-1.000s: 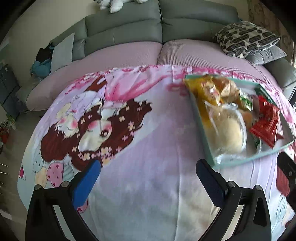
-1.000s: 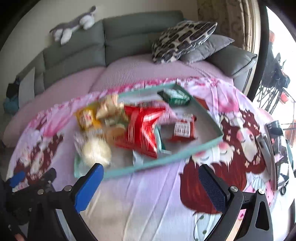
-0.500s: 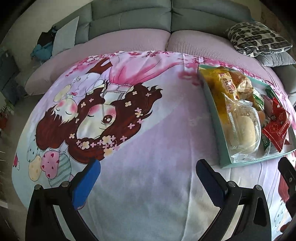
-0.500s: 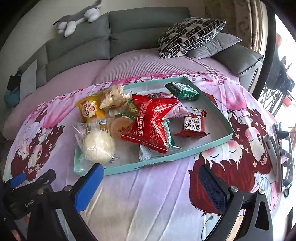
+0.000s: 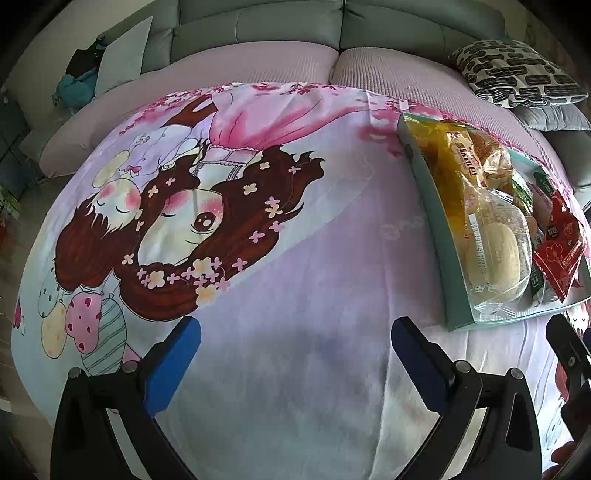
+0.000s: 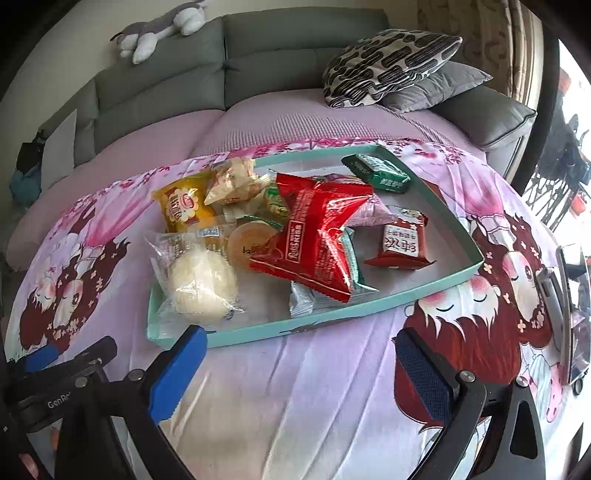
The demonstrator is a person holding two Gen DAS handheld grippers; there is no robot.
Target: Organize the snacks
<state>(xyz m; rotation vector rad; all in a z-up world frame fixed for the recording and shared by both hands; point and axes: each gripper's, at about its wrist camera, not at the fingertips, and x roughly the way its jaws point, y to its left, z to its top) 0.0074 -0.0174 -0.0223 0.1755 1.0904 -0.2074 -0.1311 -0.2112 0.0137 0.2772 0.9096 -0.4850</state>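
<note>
A shallow teal tray lies on a pink cartoon-print cloth and holds several snack packs: a large red pack, a clear-wrapped white bun, a yellow pack, a small red pack and a green pack. My right gripper is open and empty, just in front of the tray's near rim. My left gripper is open and empty over bare cloth, left of the tray. The bun and a red pack show there too.
A grey sofa with a patterned cushion and a plush toy stands behind the table. A phone-like device lies at the cloth's right edge. The left gripper's arm shows at lower left in the right wrist view.
Both views have tilted down and come closer to the table. The tray has shifted right in the left wrist view. The right gripper has neared the tray. Both grippers stay open.
</note>
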